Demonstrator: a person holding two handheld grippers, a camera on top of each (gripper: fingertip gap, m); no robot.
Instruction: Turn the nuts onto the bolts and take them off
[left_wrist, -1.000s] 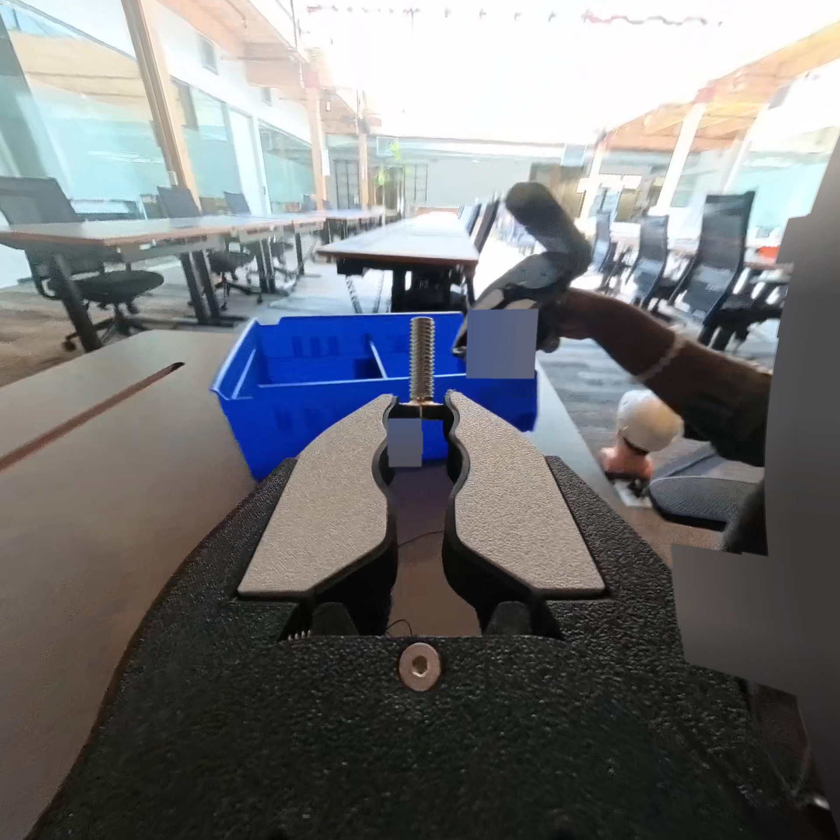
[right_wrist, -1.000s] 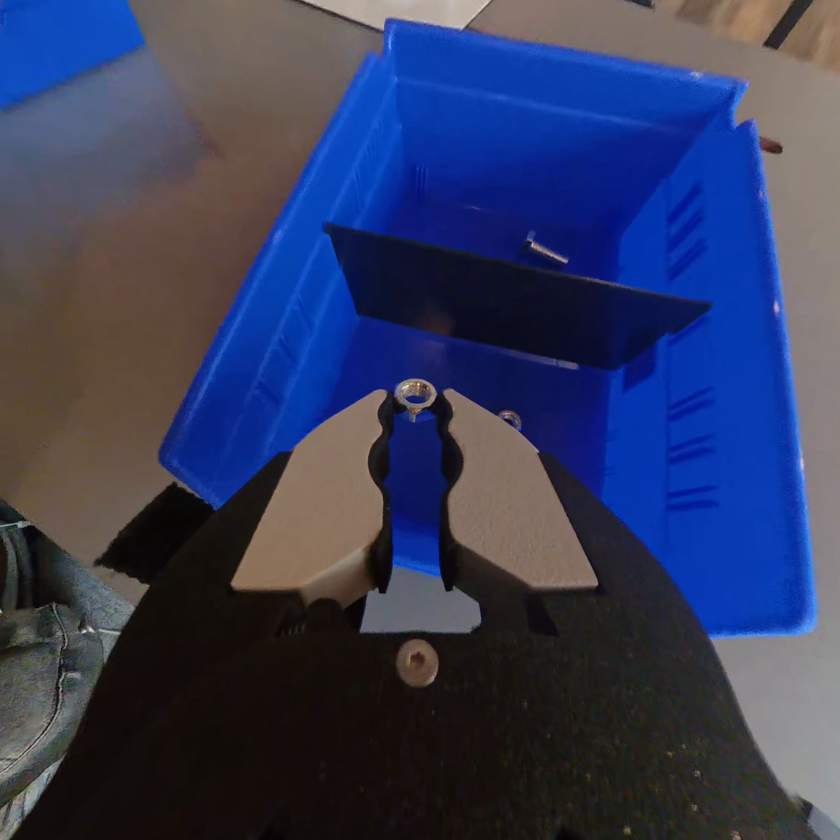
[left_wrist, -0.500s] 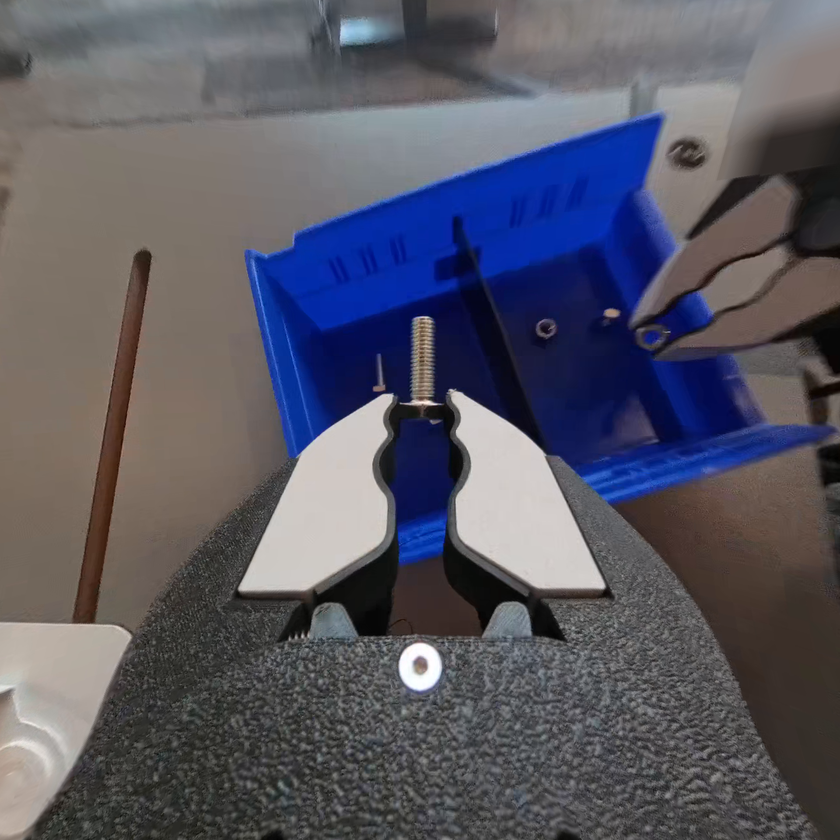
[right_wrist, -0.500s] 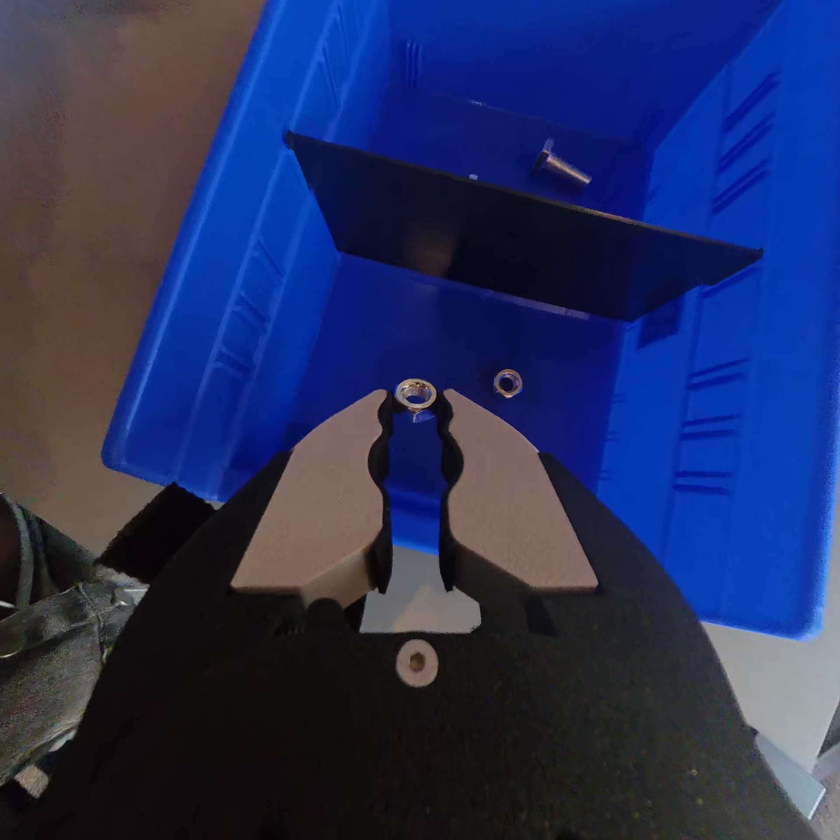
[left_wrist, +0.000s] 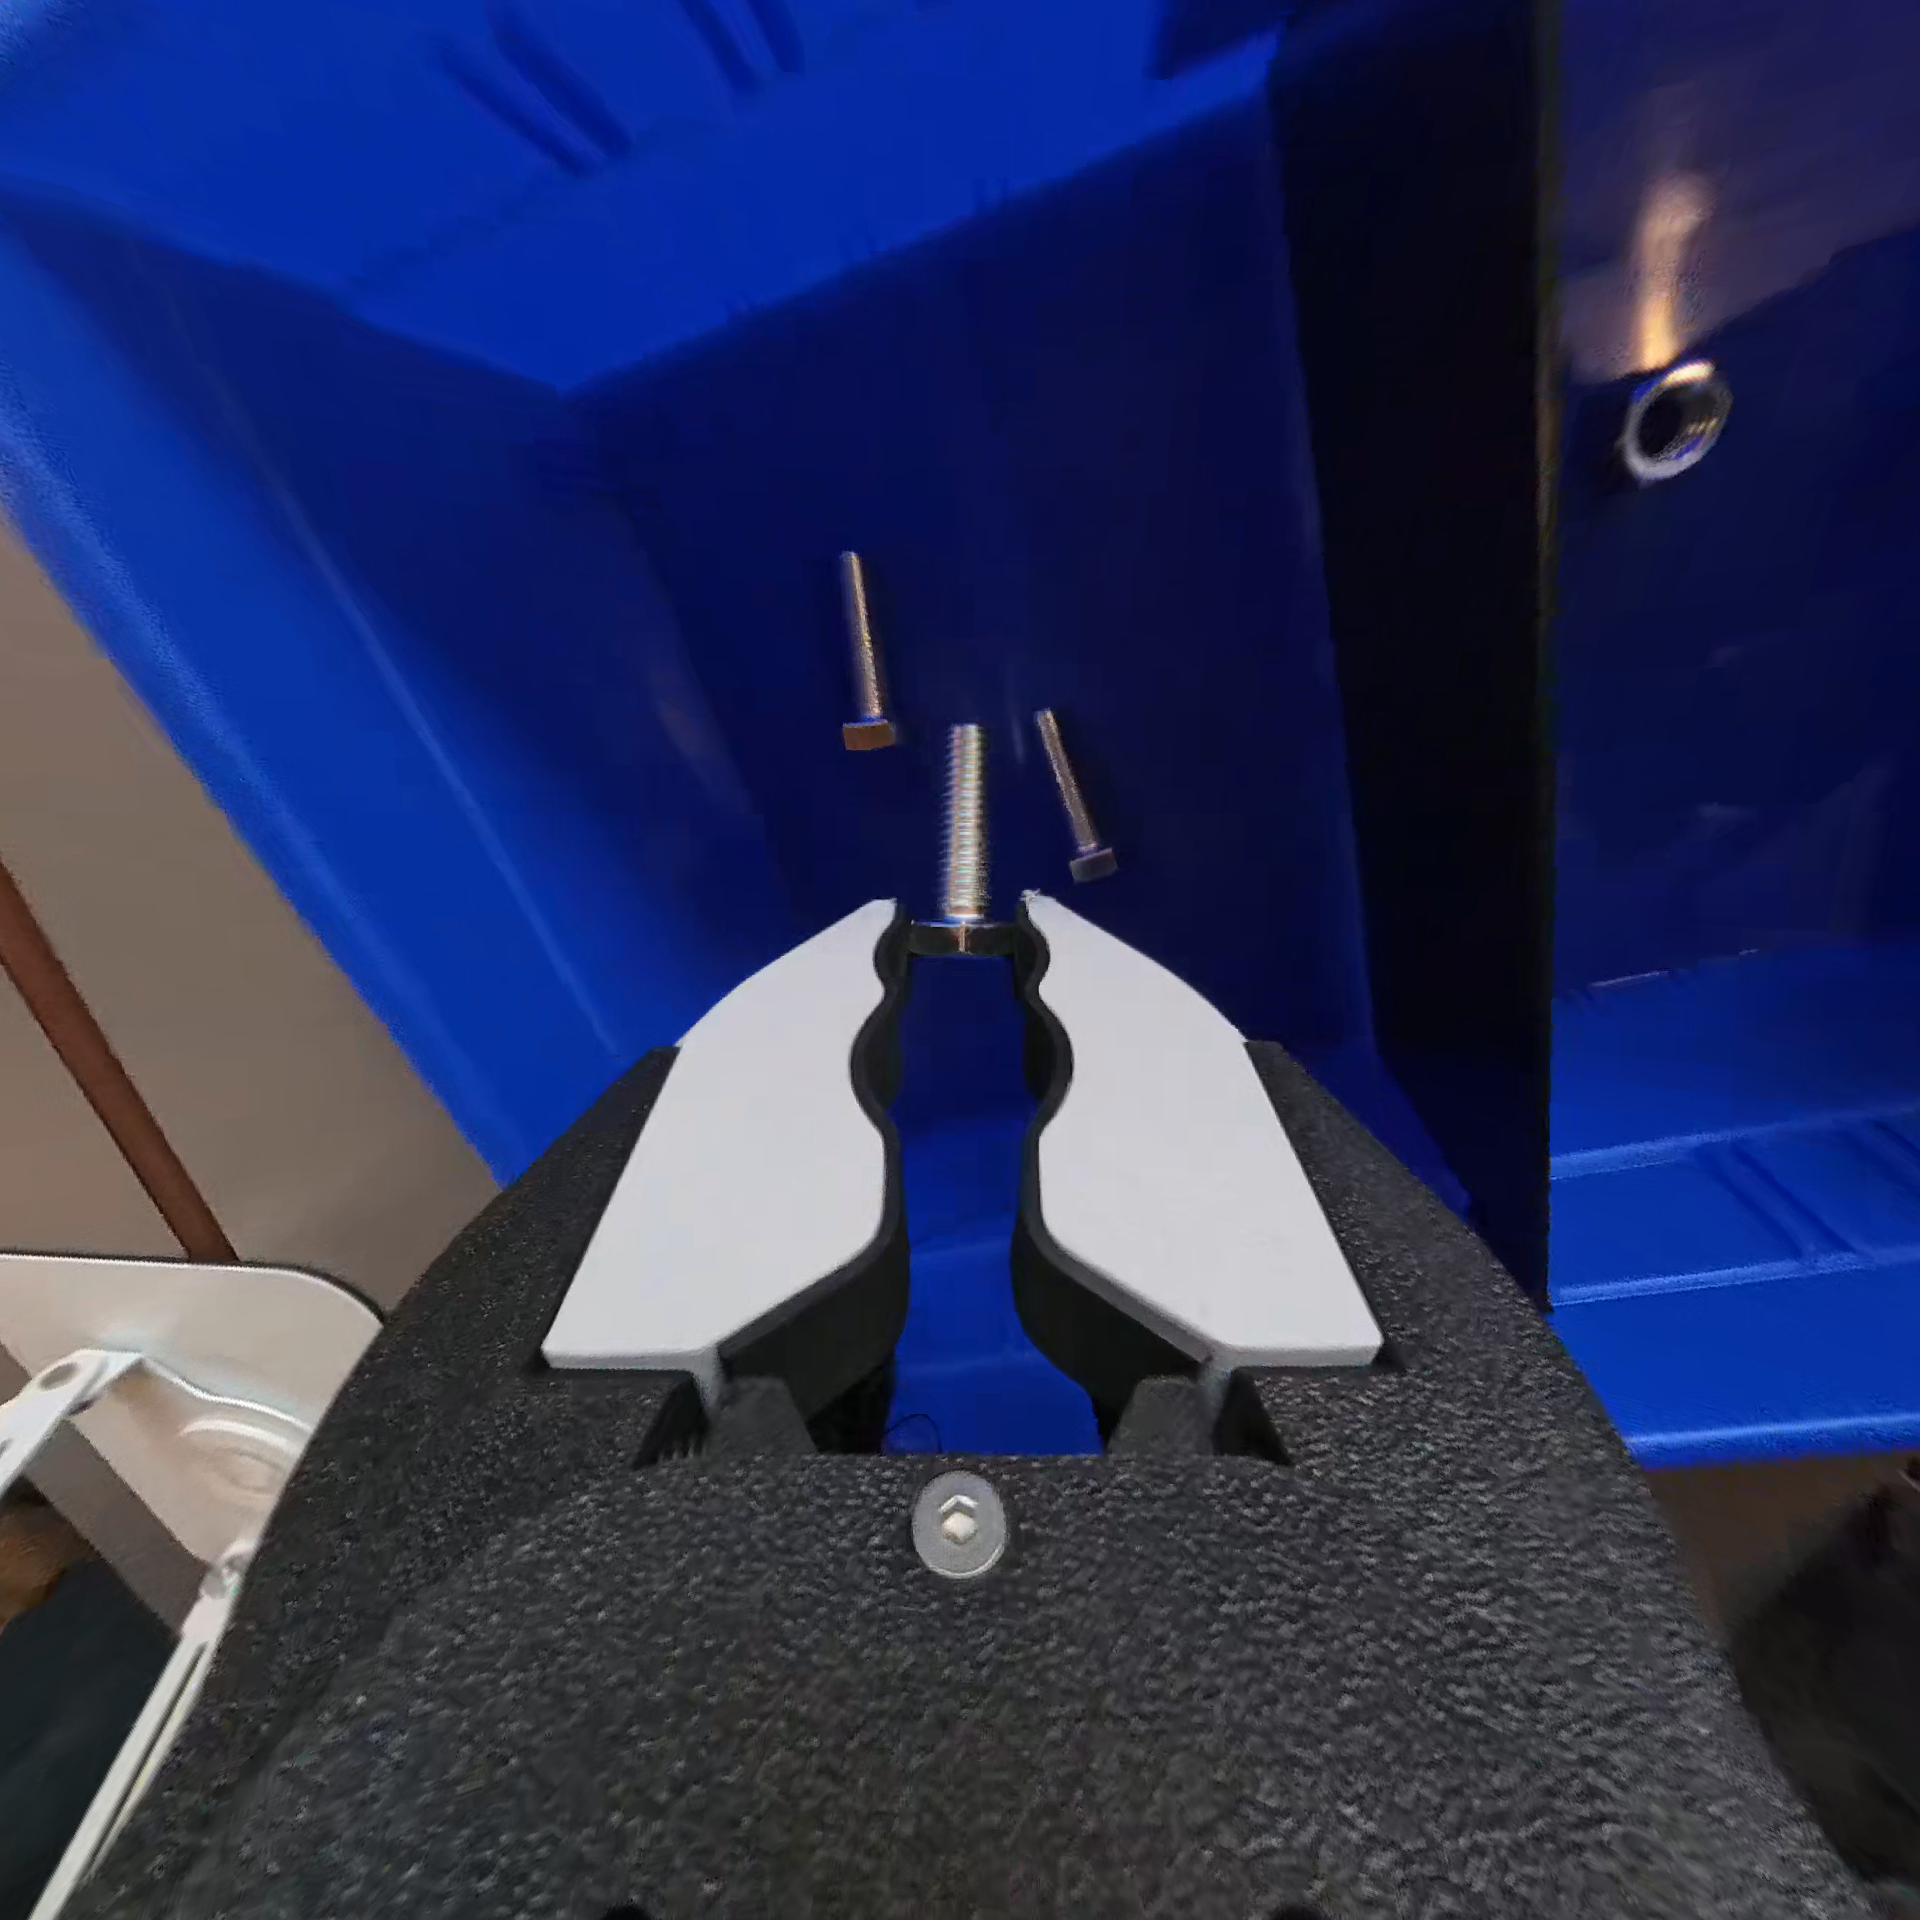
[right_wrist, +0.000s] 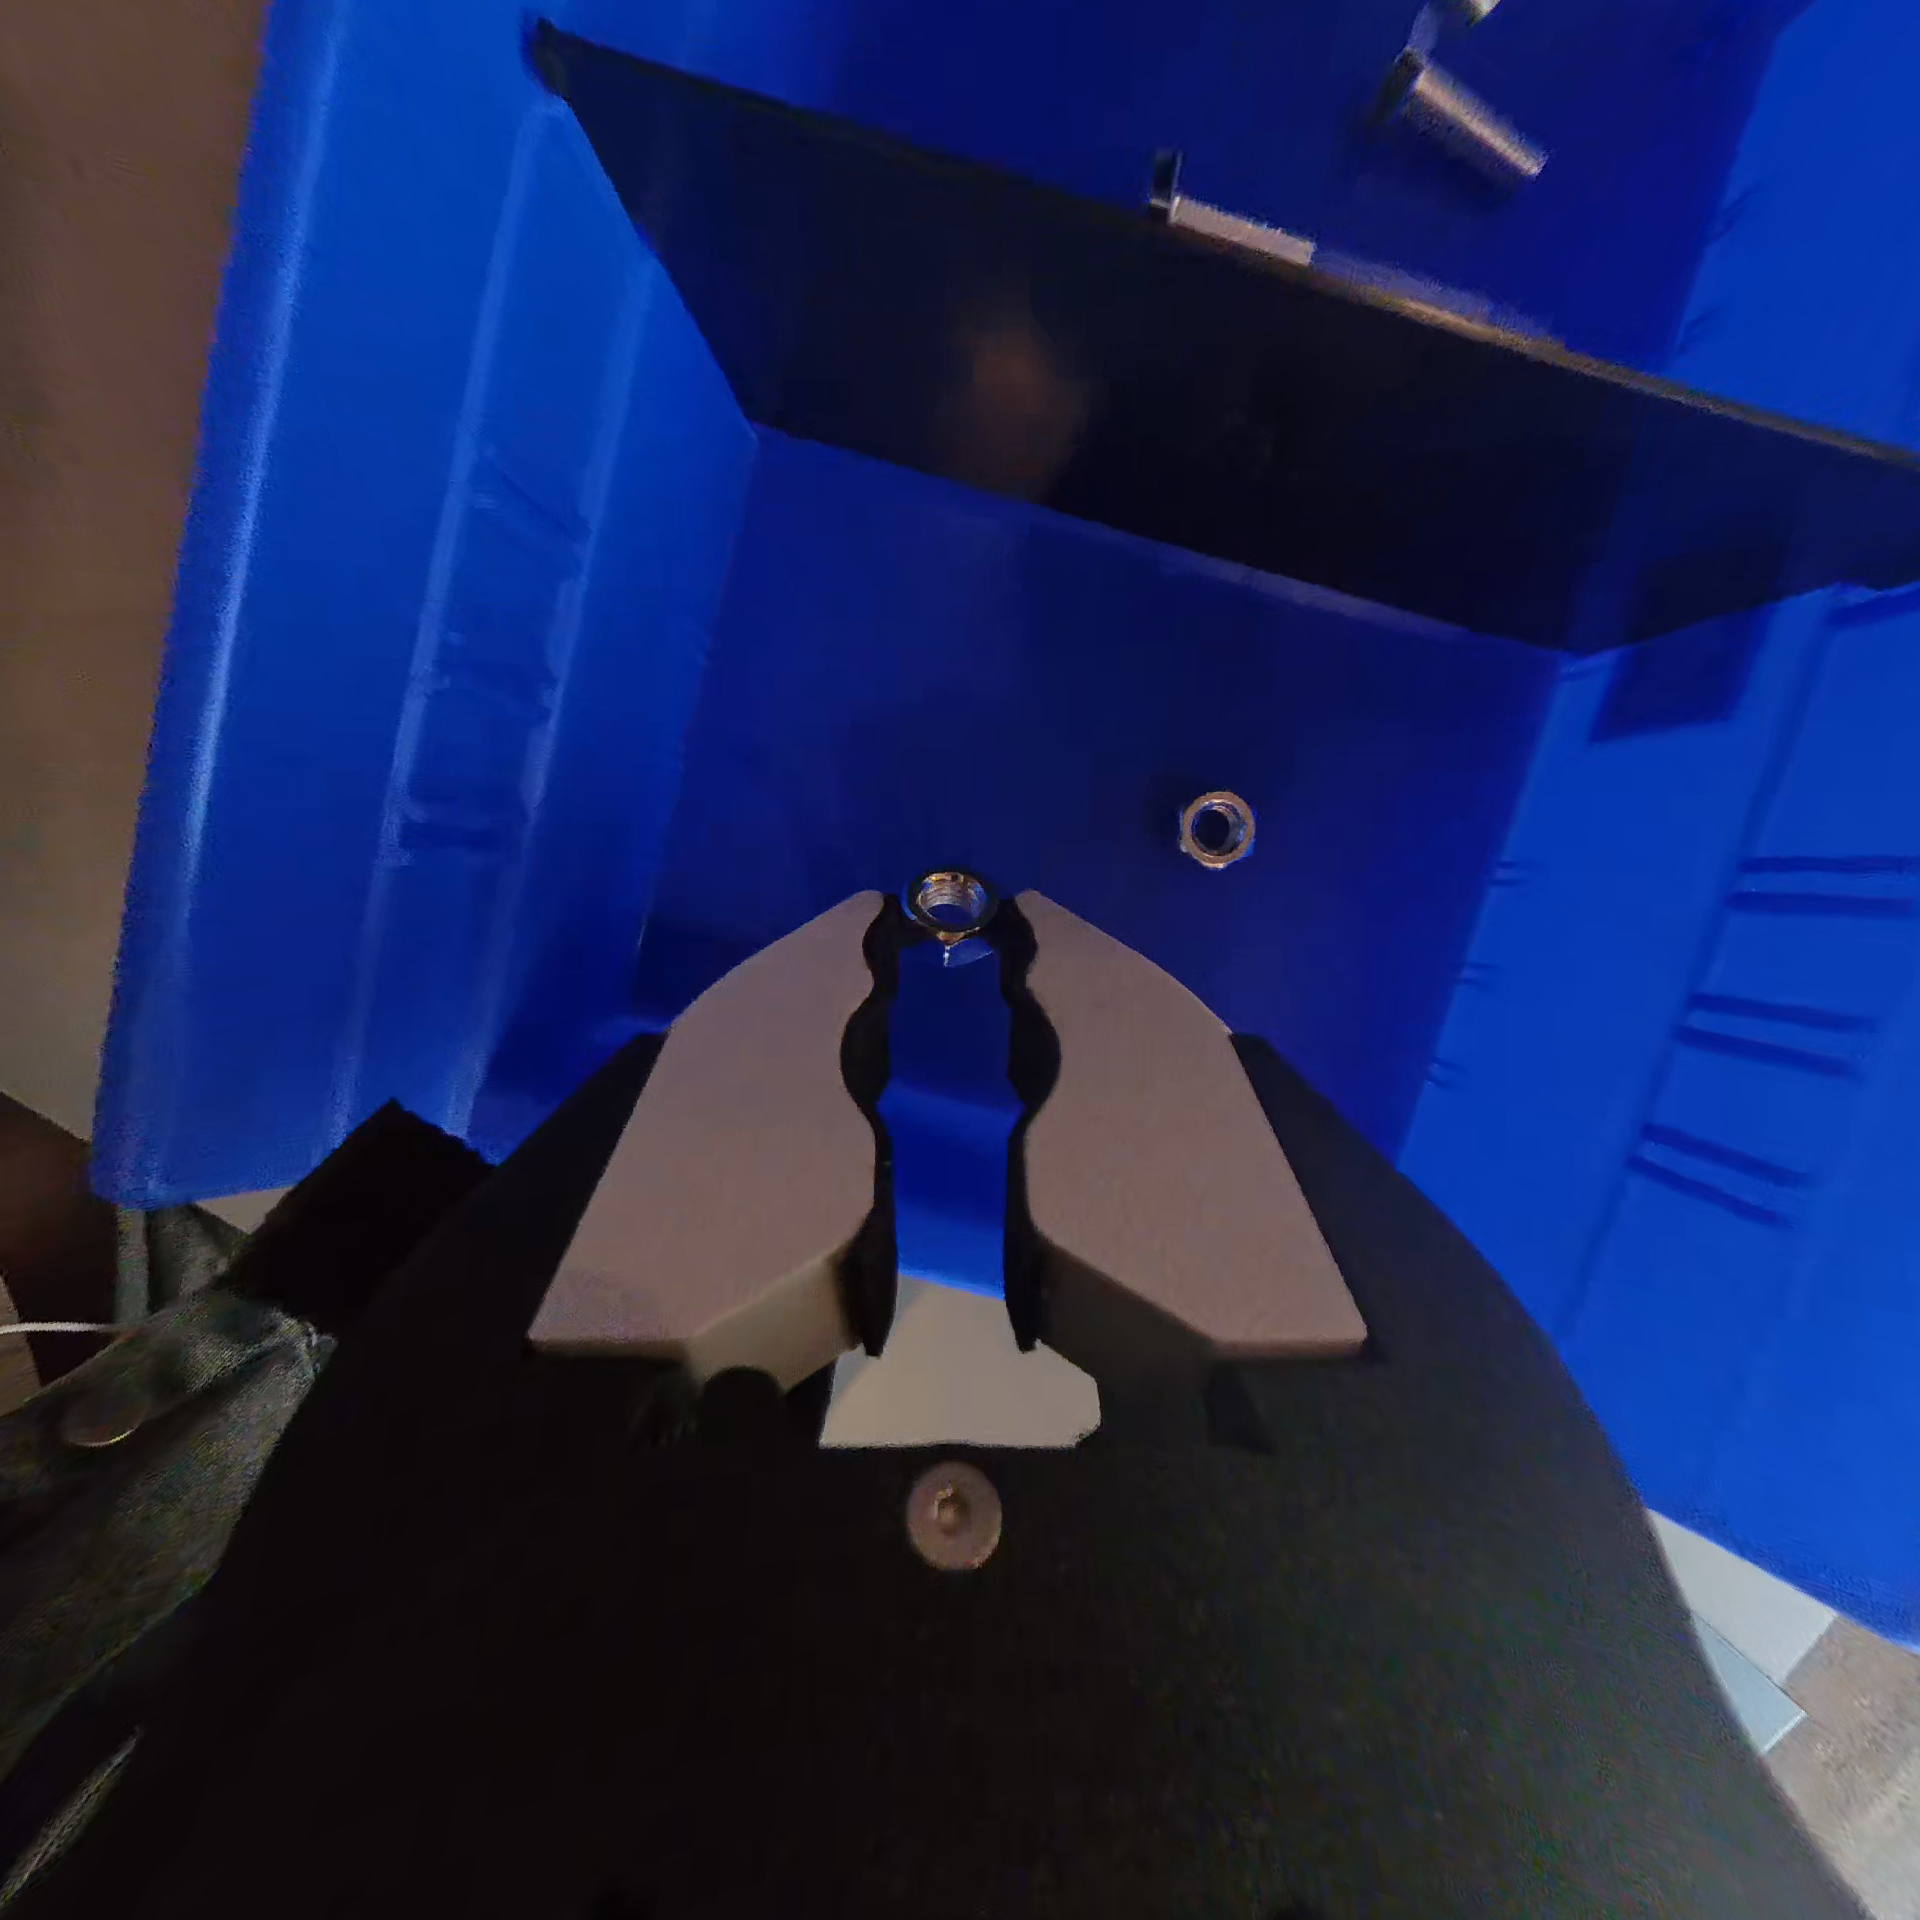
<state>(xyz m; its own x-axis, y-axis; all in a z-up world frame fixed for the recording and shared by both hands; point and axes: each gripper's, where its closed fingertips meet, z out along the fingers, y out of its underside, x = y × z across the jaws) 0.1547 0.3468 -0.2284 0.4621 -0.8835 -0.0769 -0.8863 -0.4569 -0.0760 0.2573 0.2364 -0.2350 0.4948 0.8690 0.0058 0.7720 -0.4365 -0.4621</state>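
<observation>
The bolt (left_wrist: 964, 821) is stiff, slick steel, so pinching its hex head seems safest; the left gripper (left_wrist: 961, 935) is clamped there, threads pointing to 12 o'clock over the blue bin (left_wrist: 520, 312). The small shiny nut (right_wrist: 949, 900) sits nipped in the right gripper (right_wrist: 951, 920), with a spare nut (right_wrist: 1217, 827) at 2 o'clock.

Glossy plastic bin (left_wrist: 831, 260); shiny metal bolt (left_wrist: 964, 821).
</observation>
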